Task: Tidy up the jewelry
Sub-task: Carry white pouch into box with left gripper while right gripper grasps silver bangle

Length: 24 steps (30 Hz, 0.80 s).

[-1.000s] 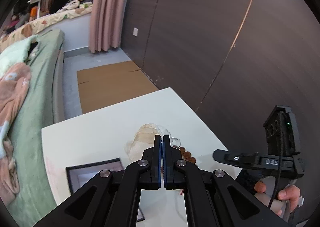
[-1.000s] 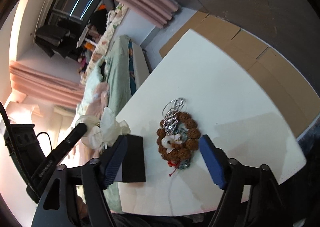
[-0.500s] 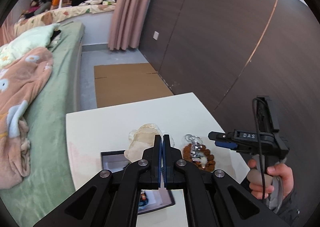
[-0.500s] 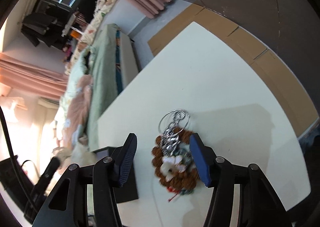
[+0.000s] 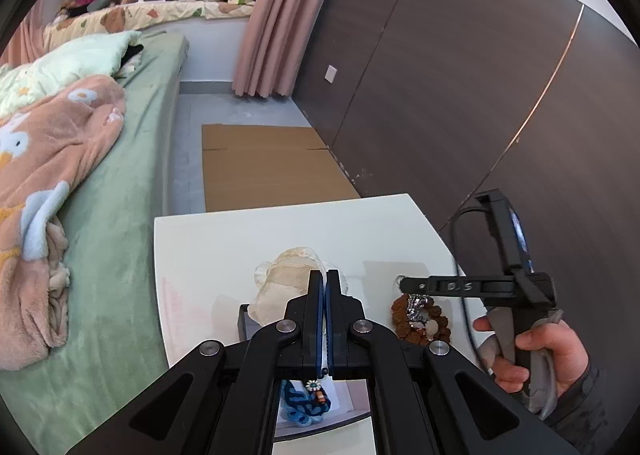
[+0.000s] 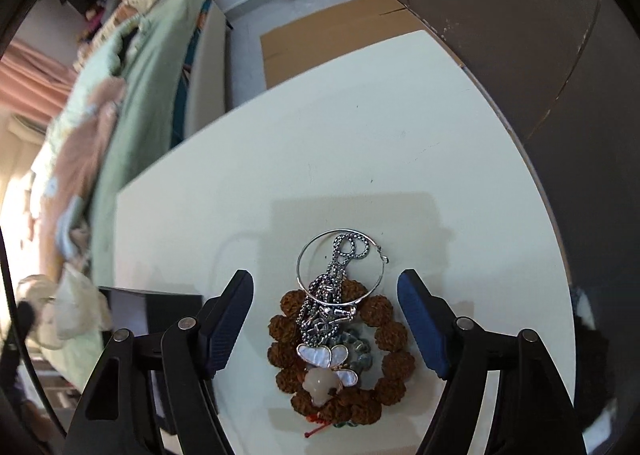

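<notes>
A pile of jewelry lies on the white table [image 6: 360, 135]: a brown bead bracelet [image 6: 394, 335], a silver chain [image 6: 326, 303], a thin silver hoop [image 6: 316, 247] and a white butterfly pendant [image 6: 326, 359]. My right gripper [image 6: 326, 287] is open, its jaws on either side of the pile and above it. The pile also shows in the left wrist view [image 5: 418, 317]. My left gripper [image 5: 324, 283] is shut on a cream organza pouch [image 5: 284, 279], held above a black jewelry box [image 5: 246, 321]. A blue knotted piece [image 5: 302, 401] lies inside the box.
A bed with green sheet [image 5: 120, 191] and a peach blanket [image 5: 48, 159] runs along the table's left side. A dark wood wall [image 5: 460, 95] is at the right. Flat cardboard [image 5: 264, 167] lies on the floor beyond the table.
My right gripper has swung over the jewelry pile and now straddles it. My left gripper has pulled back and turned with the pouch, showing more of the box.
</notes>
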Each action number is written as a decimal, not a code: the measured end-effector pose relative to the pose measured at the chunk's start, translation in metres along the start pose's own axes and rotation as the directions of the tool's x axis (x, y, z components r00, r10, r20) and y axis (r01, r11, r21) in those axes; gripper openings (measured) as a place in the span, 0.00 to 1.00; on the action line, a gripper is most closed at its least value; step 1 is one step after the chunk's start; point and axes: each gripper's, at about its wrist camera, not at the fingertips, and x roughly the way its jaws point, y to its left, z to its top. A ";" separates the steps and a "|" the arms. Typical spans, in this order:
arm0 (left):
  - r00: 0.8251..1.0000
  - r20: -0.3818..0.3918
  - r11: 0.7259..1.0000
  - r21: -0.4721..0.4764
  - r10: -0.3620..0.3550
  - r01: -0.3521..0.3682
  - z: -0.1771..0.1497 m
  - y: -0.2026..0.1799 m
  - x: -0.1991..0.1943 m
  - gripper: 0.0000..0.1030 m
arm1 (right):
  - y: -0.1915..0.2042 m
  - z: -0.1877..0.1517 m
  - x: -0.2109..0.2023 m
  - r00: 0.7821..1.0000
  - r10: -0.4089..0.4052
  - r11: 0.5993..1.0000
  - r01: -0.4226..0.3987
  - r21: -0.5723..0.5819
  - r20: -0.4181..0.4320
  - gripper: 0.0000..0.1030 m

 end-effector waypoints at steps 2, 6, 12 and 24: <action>1.000 -0.006 1.000 -0.002 -0.007 0.006 -0.002 0.002 0.000 0.00 | 0.003 0.001 0.007 0.999 -0.047 0.999 0.047 0.003 -0.026 0.73; 1.000 -0.015 1.000 -0.006 -0.015 0.015 -0.006 0.005 0.000 0.00 | 0.007 0.003 0.017 0.992 -0.113 0.993 0.114 0.012 -0.047 0.72; 0.999 -0.031 0.999 -0.022 -0.025 0.025 -0.014 0.008 0.003 0.00 | 0.005 0.006 0.010 0.988 -0.150 0.988 0.151 0.017 -0.048 0.49; 0.990 -0.127 0.997 -0.057 -0.056 0.050 -0.022 0.005 0.024 0.07 | -0.004 -0.026 -0.054 0.998 0.015 0.999 -0.017 0.042 0.058 0.49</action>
